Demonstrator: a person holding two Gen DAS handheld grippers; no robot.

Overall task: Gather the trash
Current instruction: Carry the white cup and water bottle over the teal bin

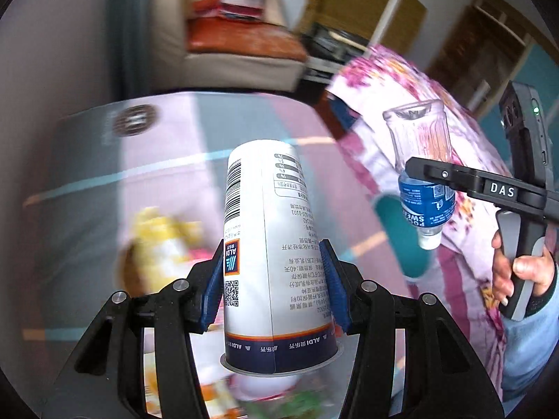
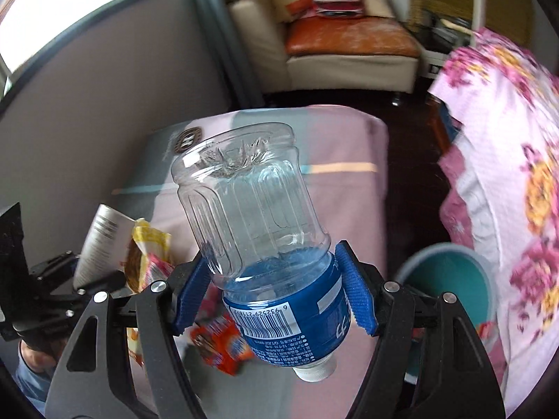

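I have a tall paper cup [image 1: 269, 255], upside down, pinched between my left jaws [image 1: 276, 279], the blue pads pressing both its sides. My right jaws [image 2: 276, 289] are clenched on an empty plastic bottle [image 2: 258, 230] at its blue label, cap pointing down. Both are in the air above the pink surface [image 2: 342, 181], where wrappers [image 2: 150, 255] lie. The teal bin [image 2: 450, 279] stands low to my right. I judge the carry needs steady wrists: keep squeezing, bring each piece right over the bin's mouth, then let go one at a time.
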